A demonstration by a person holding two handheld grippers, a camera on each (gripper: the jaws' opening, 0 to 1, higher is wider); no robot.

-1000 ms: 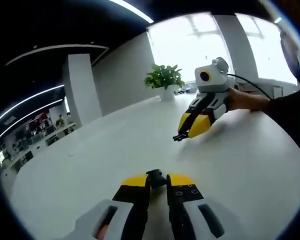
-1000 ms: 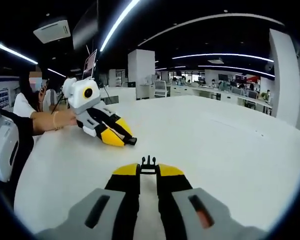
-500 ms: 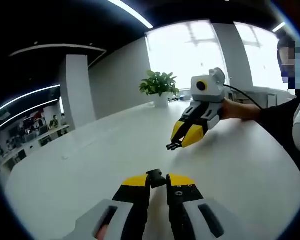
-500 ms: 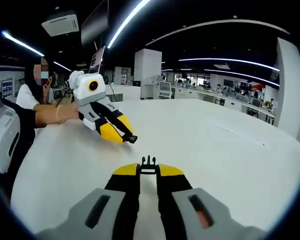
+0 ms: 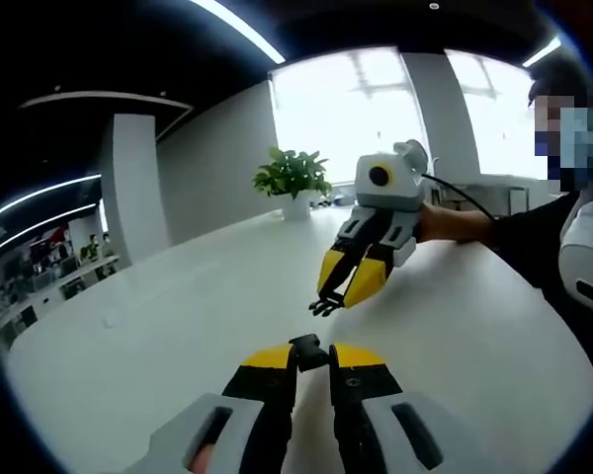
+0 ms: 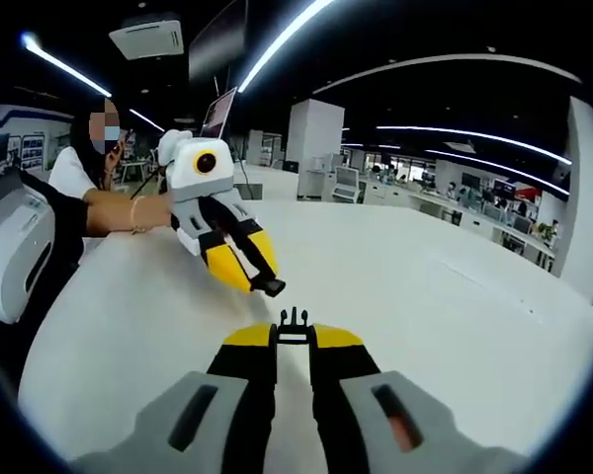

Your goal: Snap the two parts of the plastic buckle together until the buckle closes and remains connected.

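Left gripper (image 5: 308,348) pinches socket half (image 5: 306,344); right gripper (image 6: 294,331) pronged half (image 6: 294,318).

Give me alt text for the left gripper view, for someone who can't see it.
The left gripper, jaws shut on a black buckle part, points across a white table at the right gripper, which holds the pronged buckle part just ahead. A potted plant stands by bright windows.

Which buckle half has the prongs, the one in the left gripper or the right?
The right gripper holds the pronged half: thin prongs stick out past its jaws. The half in the left gripper, the socket half, ends in a blunt, solid block.
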